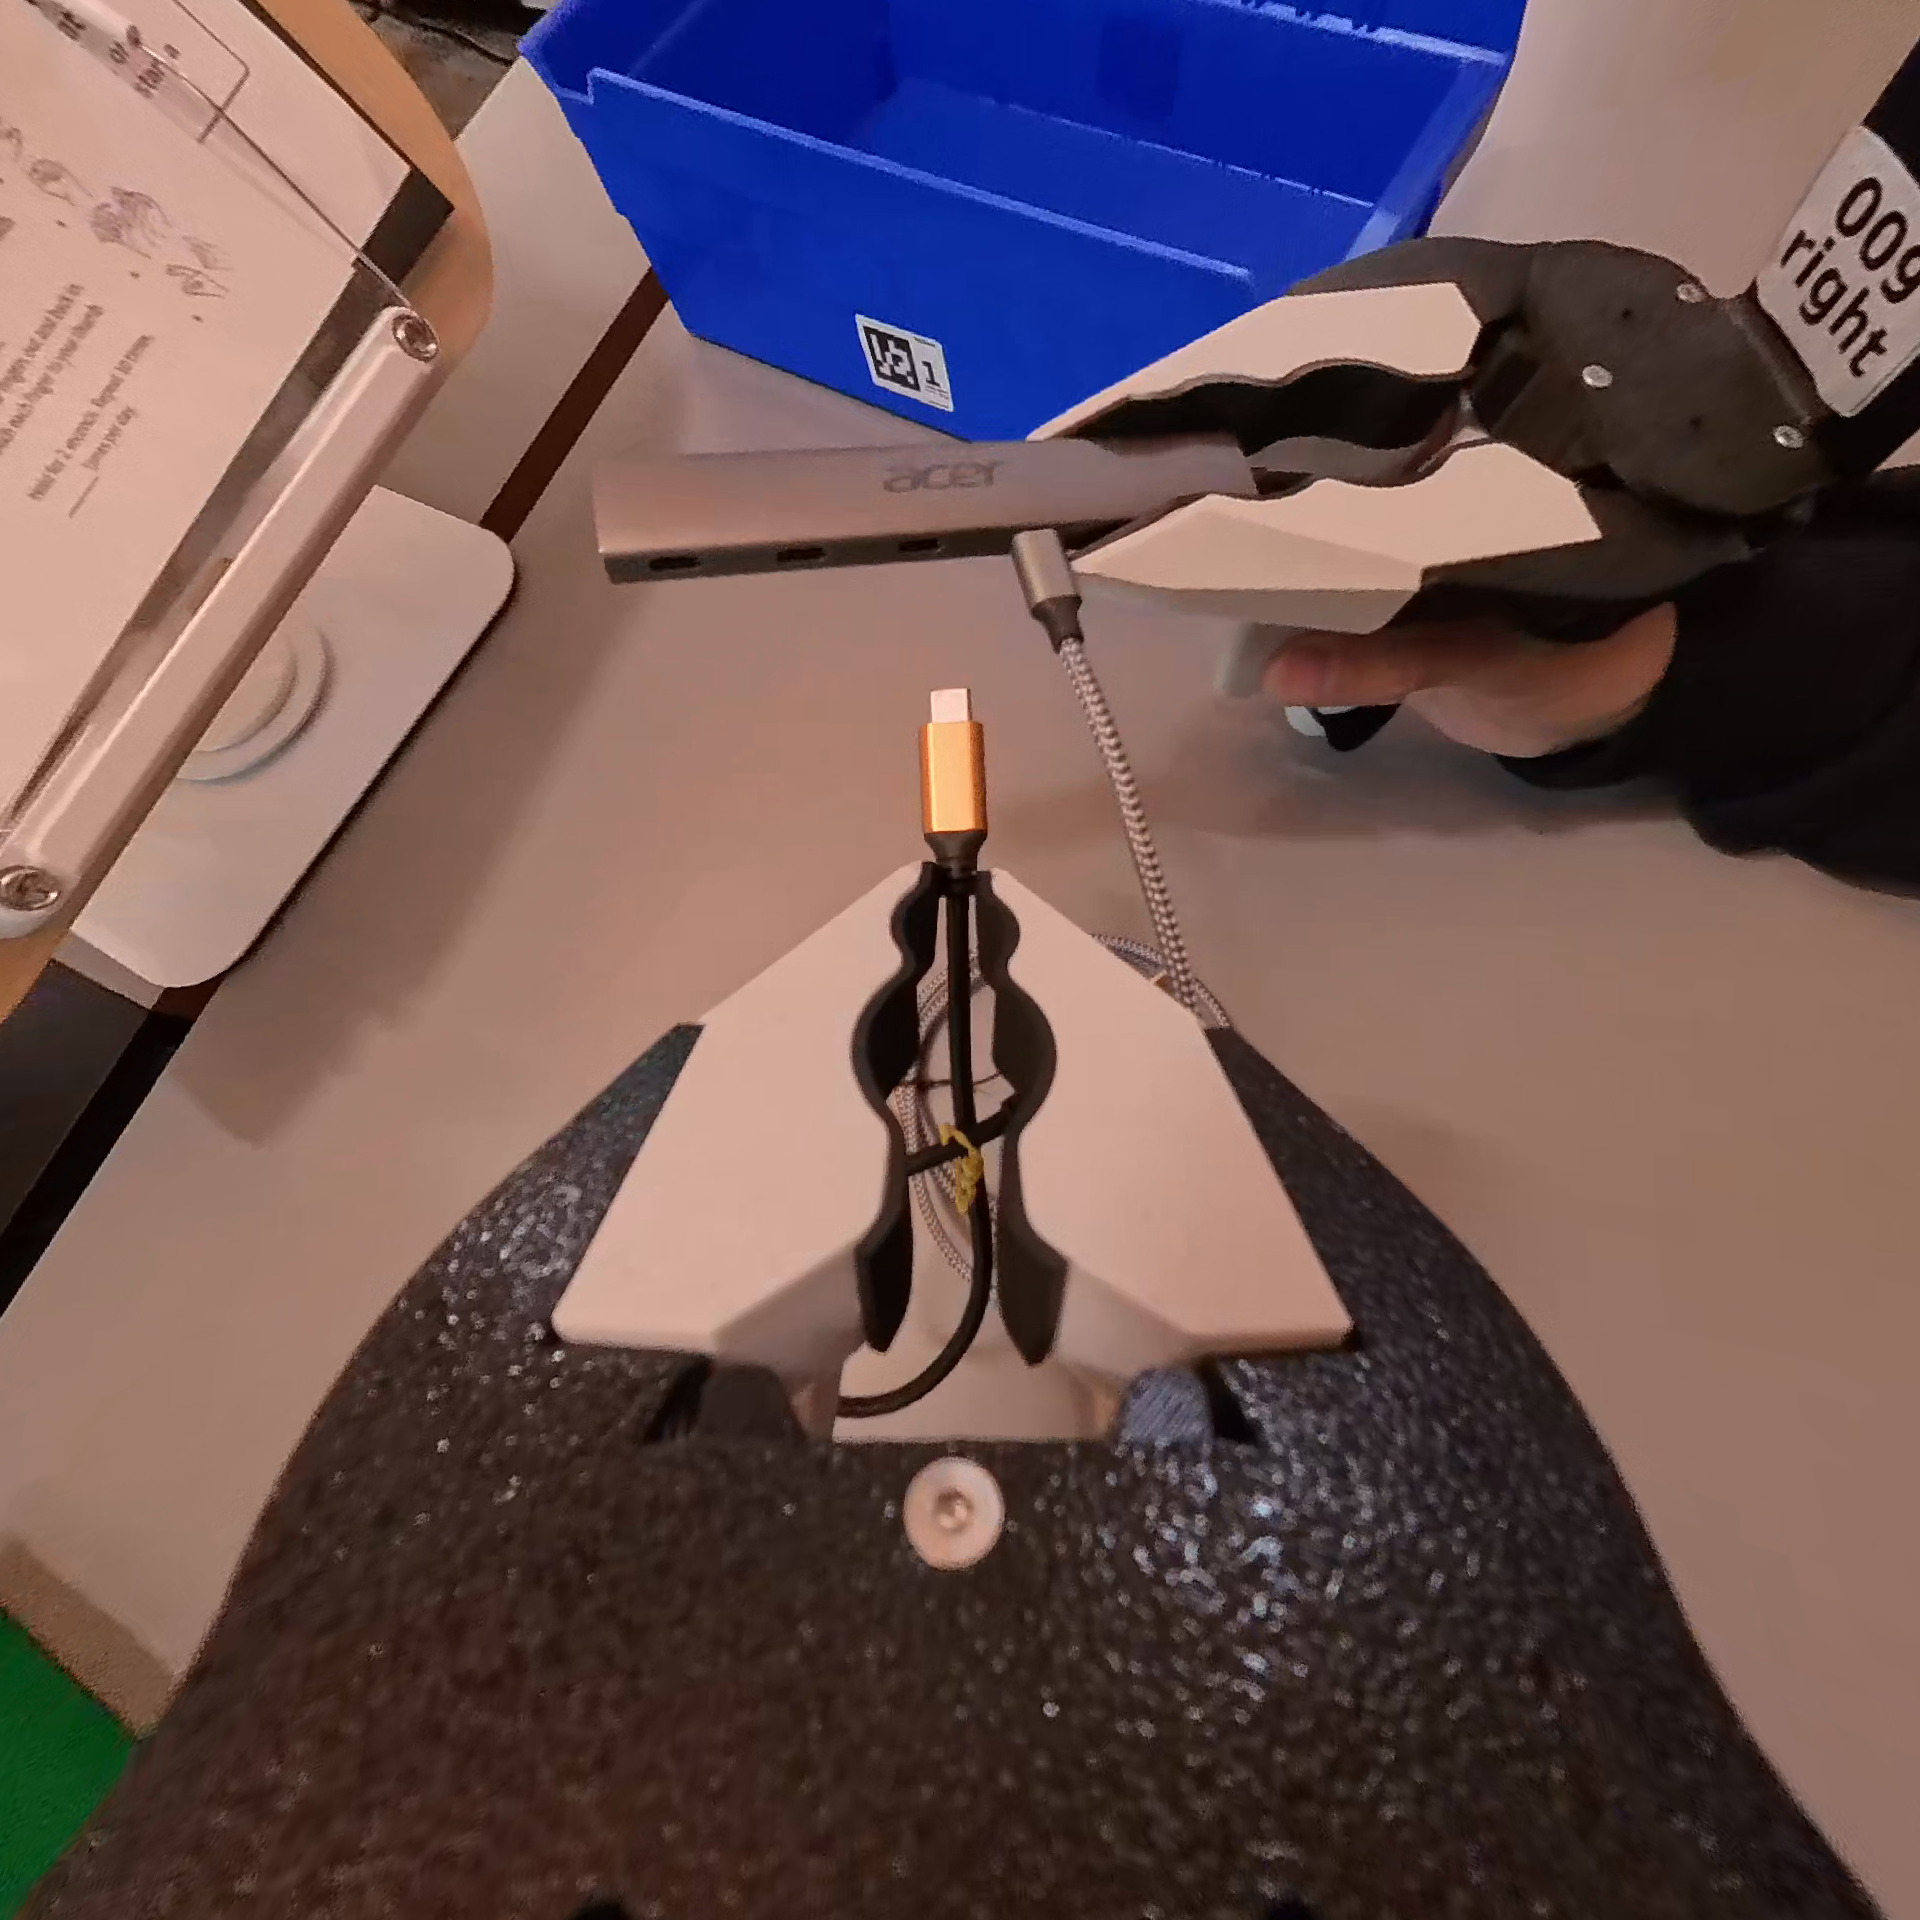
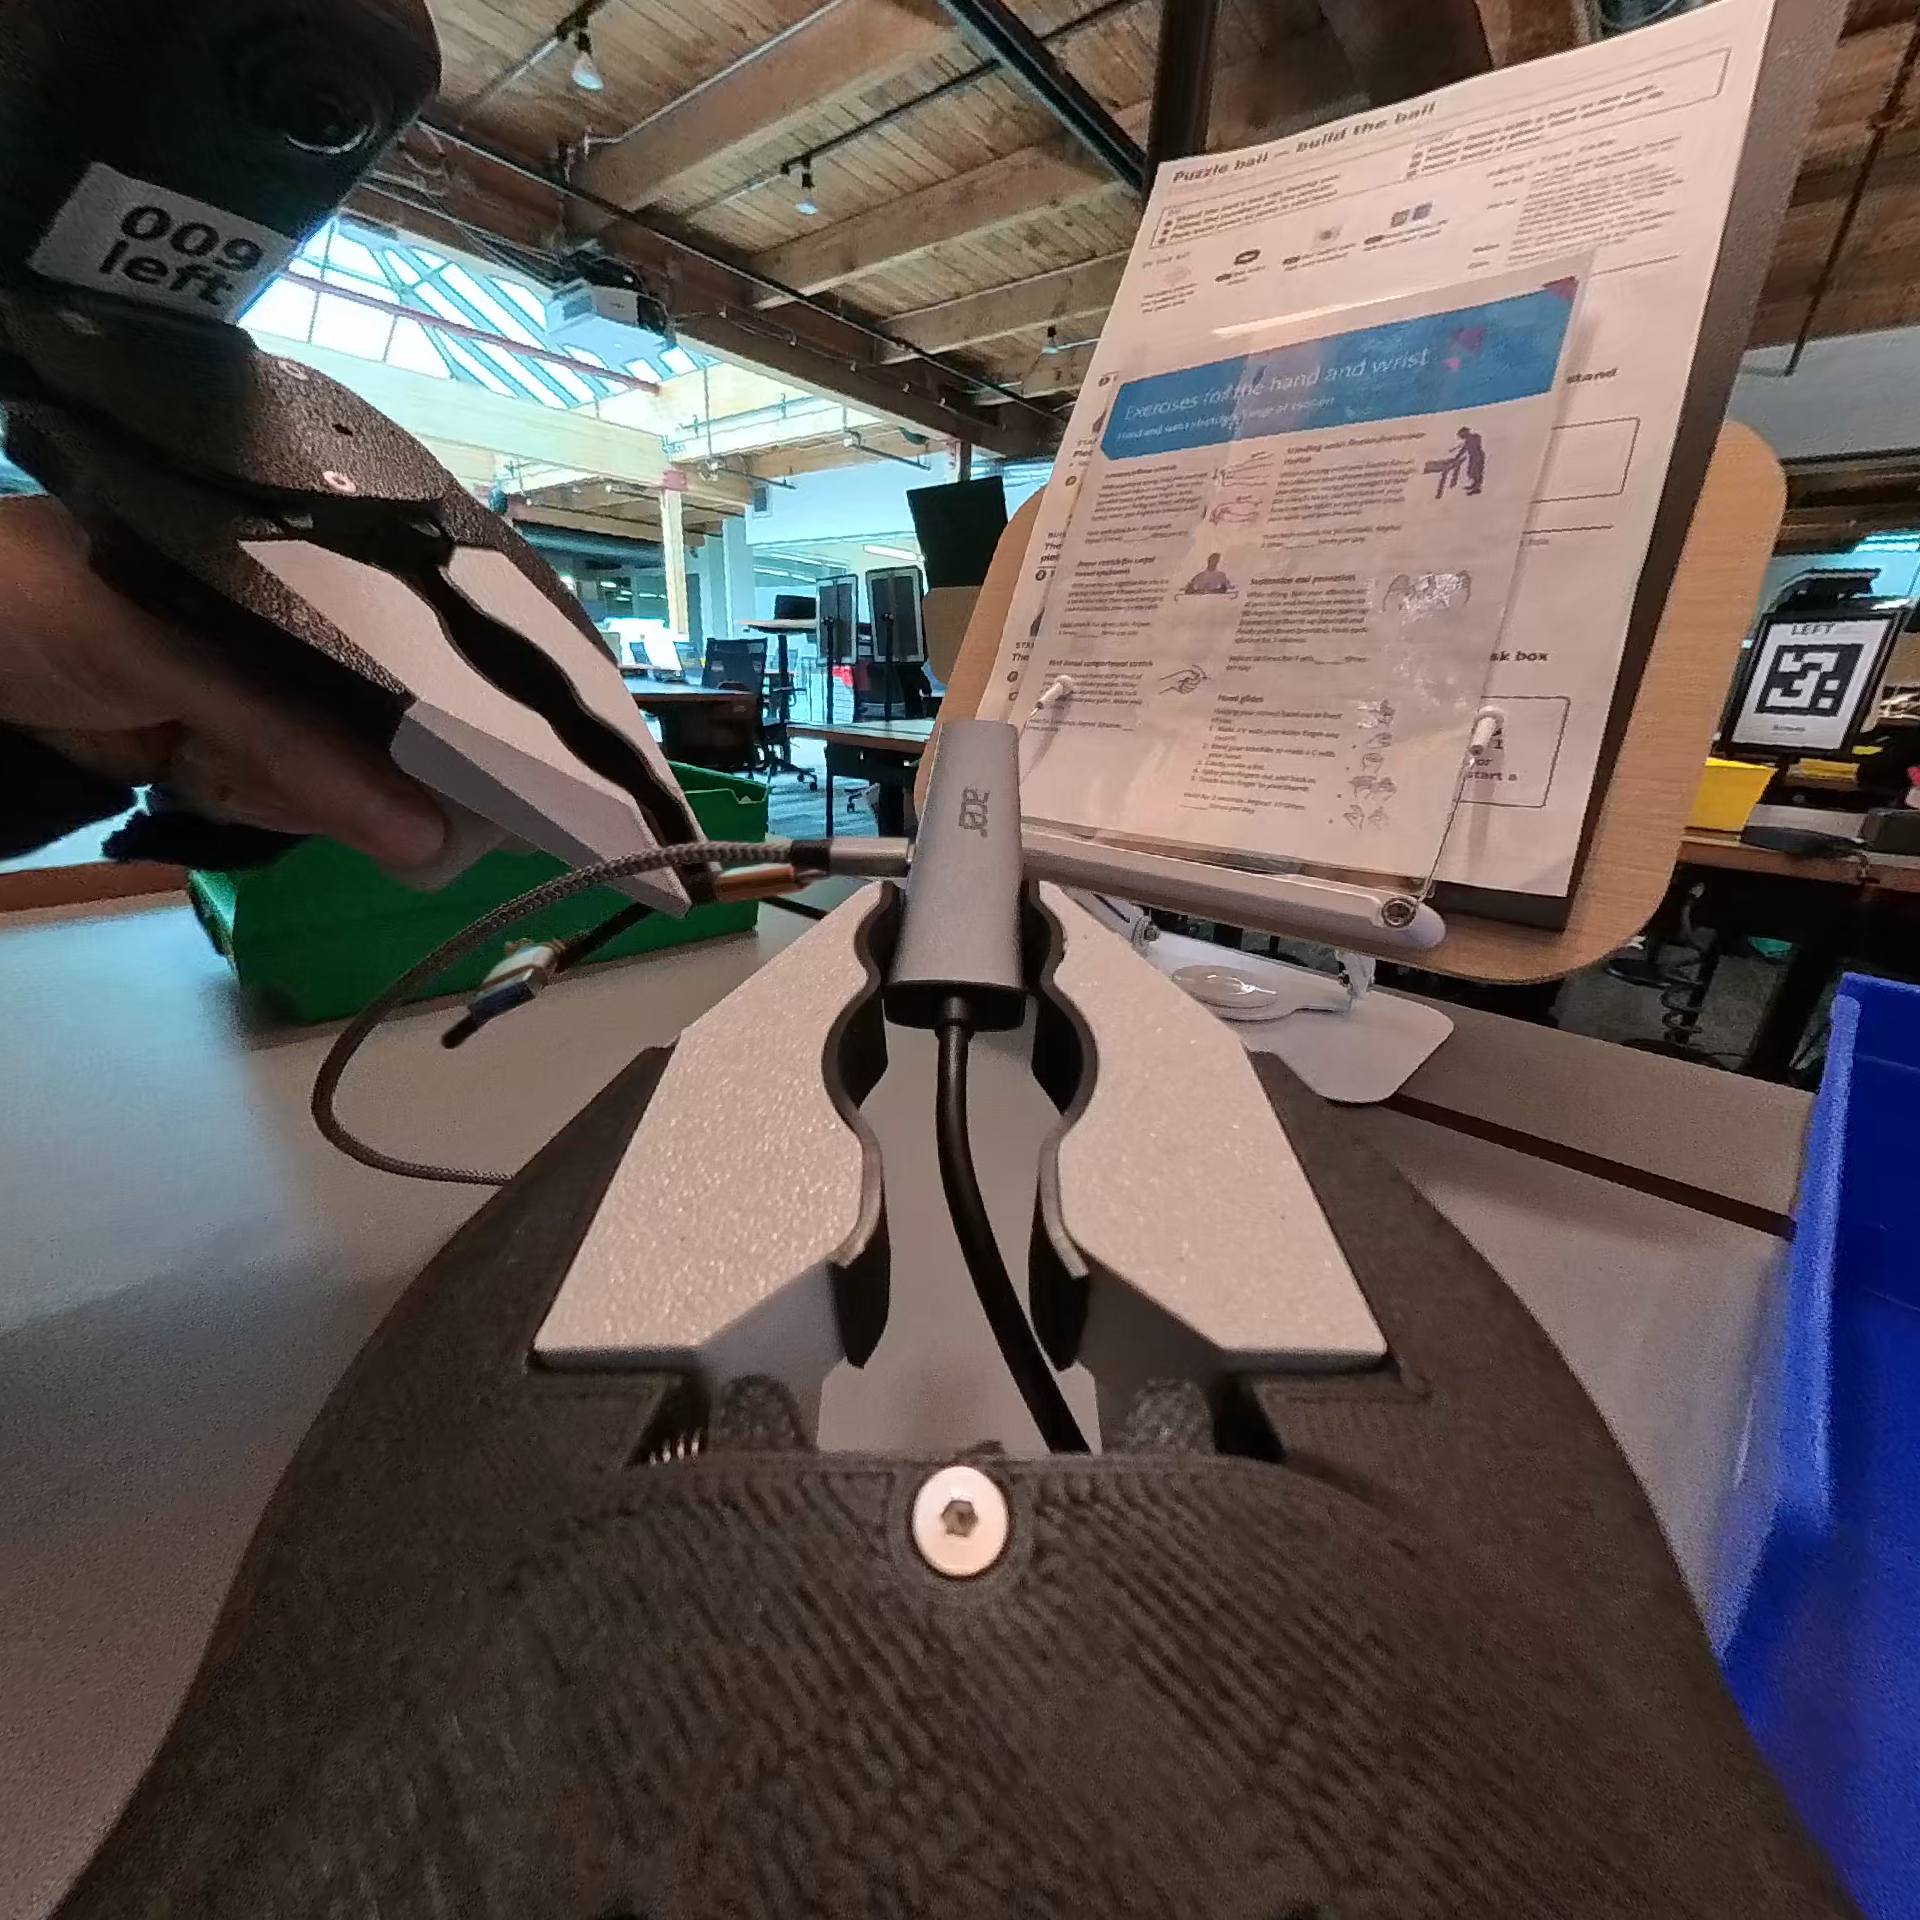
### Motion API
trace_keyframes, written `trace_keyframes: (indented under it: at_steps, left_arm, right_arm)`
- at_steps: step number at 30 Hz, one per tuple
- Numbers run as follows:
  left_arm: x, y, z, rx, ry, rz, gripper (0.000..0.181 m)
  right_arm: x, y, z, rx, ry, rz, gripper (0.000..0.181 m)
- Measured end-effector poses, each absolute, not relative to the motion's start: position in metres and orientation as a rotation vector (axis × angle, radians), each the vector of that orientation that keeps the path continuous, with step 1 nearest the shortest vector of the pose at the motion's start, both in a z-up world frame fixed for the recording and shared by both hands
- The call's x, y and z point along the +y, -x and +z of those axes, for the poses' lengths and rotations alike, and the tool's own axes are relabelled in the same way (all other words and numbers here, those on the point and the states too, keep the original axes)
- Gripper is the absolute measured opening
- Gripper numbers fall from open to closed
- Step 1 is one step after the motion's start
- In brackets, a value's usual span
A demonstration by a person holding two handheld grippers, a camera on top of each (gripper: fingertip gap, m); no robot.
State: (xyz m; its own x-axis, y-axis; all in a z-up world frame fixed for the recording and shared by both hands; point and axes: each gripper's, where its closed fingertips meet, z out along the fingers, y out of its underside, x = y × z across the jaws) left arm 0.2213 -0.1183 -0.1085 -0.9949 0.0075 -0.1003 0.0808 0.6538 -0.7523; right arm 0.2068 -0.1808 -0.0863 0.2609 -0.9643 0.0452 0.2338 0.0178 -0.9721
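My left gripper (image 1: 954, 878) is shut on a thin black cable (image 1: 961, 997). Its gold plug (image 1: 951, 774) sticks out past the fingertips and points at the port side of a grey hub (image 1: 914, 499), a short gap away. My right gripper (image 2: 961, 914) is shut on the end of that hub (image 2: 961, 831) and holds it above the table; it also shows in the left wrist view (image 1: 1070, 494). A braided grey cable (image 1: 1127, 810) is plugged into the hub's side. The hub's own black cable (image 2: 966, 1174) runs back between the right fingers. The left gripper (image 2: 691, 883) shows at left there.
A blue bin (image 1: 987, 208) stands behind the hub, and at right in the right wrist view (image 2: 1849, 1299). A document stand (image 1: 208, 416) holding printed sheets is at left (image 2: 1351, 520). A green bin (image 2: 468, 925) sits behind the left gripper. A loose silver plug (image 2: 520, 971) hangs there.
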Motion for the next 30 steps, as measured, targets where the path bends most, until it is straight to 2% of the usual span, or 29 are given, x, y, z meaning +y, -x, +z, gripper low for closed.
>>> trace_keyframes:
  at_steps: [1,18,30]
  left_arm:
    - [-0.119,-0.221,-0.109,2.775,-0.064,-1.268,0.004]
    - [-0.124,-0.231,-0.111,2.714,0.013,-1.245,0.004]
    - [-0.129,-0.239,-0.118,2.541,-0.047,-1.044,0.003]
  right_arm:
    - [-0.181,-0.207,-0.087,0.840,1.170,-1.127,0.022]
    - [-0.167,-0.214,-0.103,0.842,1.315,-1.140,0.022]
    - [-0.167,-0.219,-0.112,0.890,1.422,-1.197,0.023]
